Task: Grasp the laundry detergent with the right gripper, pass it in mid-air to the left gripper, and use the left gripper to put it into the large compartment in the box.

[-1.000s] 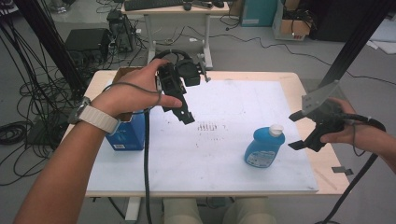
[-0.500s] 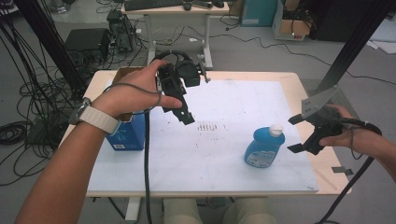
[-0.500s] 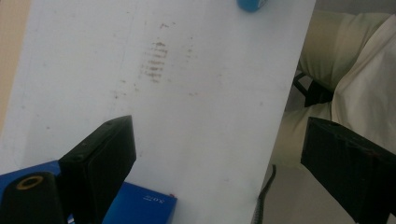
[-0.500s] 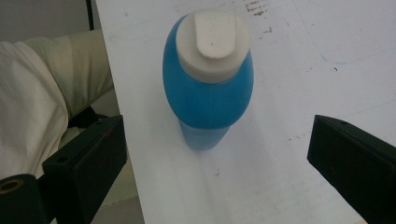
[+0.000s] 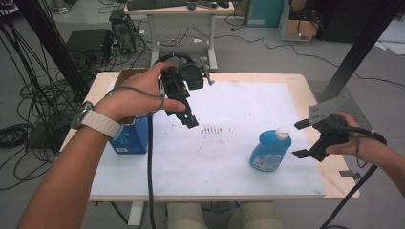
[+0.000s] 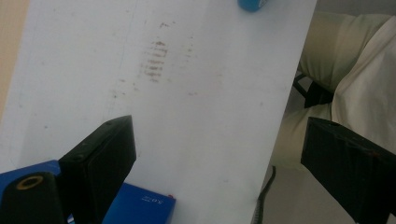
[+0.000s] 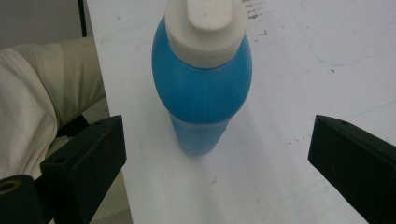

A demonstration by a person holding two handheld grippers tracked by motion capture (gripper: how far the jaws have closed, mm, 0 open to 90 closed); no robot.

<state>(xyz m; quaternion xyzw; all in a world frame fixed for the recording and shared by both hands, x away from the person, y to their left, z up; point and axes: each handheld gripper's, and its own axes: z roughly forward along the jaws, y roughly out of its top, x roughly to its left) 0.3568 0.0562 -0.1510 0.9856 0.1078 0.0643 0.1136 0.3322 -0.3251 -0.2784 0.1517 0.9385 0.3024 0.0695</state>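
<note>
White table (image 5: pixel 229 162), upright capped blue bottle (image 5: pixel 269 149).

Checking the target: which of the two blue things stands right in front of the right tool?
The blue bottle with the white cap, standing upright before the open right tool; the blue box stands at the table's left.

Glossy blue plastic bottle (image 7: pixel 201 88) on matt white tabletop (image 5: pixel 229 162)

Even, soft indoor light, faint shadows (close views slightly blurred).
</note>
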